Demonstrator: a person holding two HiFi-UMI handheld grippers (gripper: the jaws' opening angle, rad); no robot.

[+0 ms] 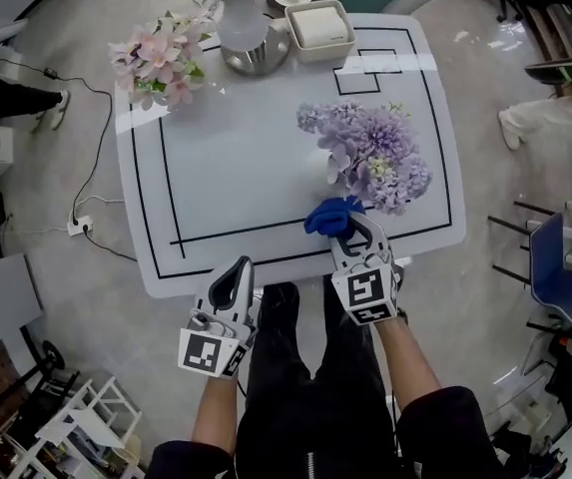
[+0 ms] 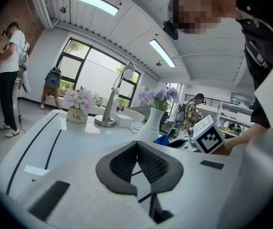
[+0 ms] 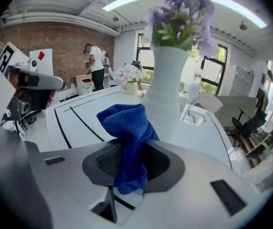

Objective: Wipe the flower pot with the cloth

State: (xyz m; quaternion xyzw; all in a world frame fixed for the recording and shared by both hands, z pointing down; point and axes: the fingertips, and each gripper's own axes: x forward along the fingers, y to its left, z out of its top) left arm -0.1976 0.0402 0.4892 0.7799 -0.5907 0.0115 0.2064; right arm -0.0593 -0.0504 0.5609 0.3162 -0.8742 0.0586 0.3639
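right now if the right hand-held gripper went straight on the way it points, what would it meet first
Most likely the white flower pot, straight ahead of the right hand-held gripper. The blue cloth pinched in its jaws would touch it first. The gap is hard to judge.

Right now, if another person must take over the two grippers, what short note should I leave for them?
Left gripper: jaws together, nothing in them, just off the near edge of the white table.
Right gripper: shut on the blue cloth, which stands up from the jaws right in front of the white flower pot with purple flowers.
Done: the cloth is gripped and held close to the pot. I cannot tell whether it touches.
Left: wipe the pot's wall with the cloth. The pot is tall, so the free left gripper could perhaps steady it.
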